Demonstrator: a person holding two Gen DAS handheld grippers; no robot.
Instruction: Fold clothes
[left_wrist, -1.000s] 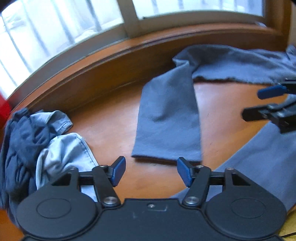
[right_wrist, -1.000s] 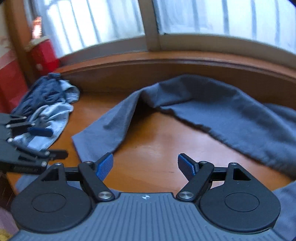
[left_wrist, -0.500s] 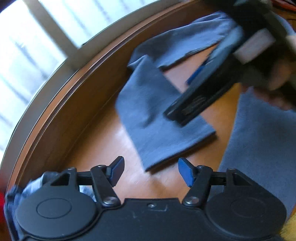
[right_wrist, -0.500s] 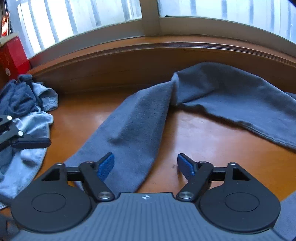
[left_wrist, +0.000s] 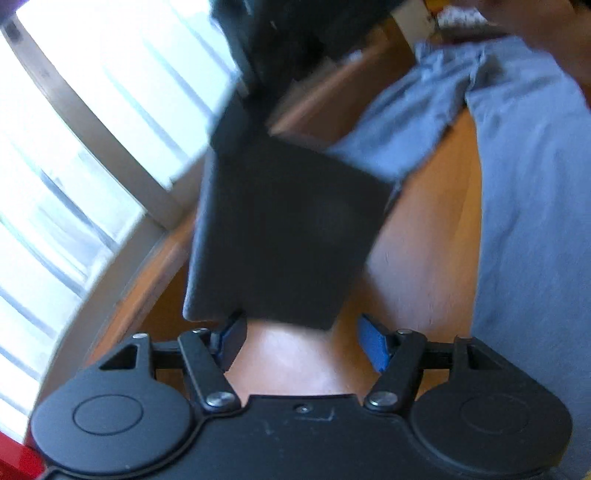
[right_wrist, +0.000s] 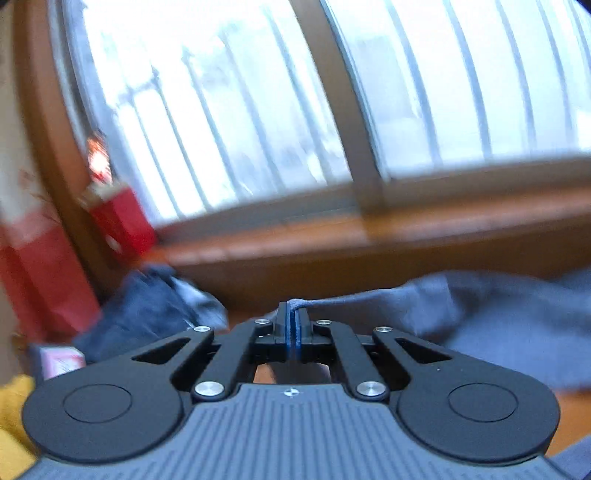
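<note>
The right hand-held gripper (right_wrist: 294, 328) had its blue pads pressed together on a thin edge of the grey garment (right_wrist: 491, 317), a small fold of the cloth standing up just above the closed pads. From that pinch the fabric ran off to the right and lay slack over the wooden tabletop (right_wrist: 569, 410), below the wooden sill under the window (right_wrist: 258, 110). To the left of the gripper sat a heap of dark blue and pale clothes (right_wrist: 147, 310), near a red bag (right_wrist: 48, 273) at the left edge (the whole view was smeared, so finer detail cannot be told).

In the left wrist view, the left hand-held gripper (left_wrist: 303, 341) had its jaws spread and opening, with nothing between them but bare orange-brown tabletop (left_wrist: 424, 240). The grey garment (left_wrist: 532, 206) lay along the right side of that view, one narrower part reaching up and left toward the wooden sill. A large dark, blurred shape, the body of the right hand-held gripper (left_wrist: 284, 229), hung in front of the left one and hid the middle of the scene; its lower corner came close above the left gripper's left pad, though whether they touched cannot be told. Part of a hand (left_wrist: 546, 33) showed at the top right corner.
</note>
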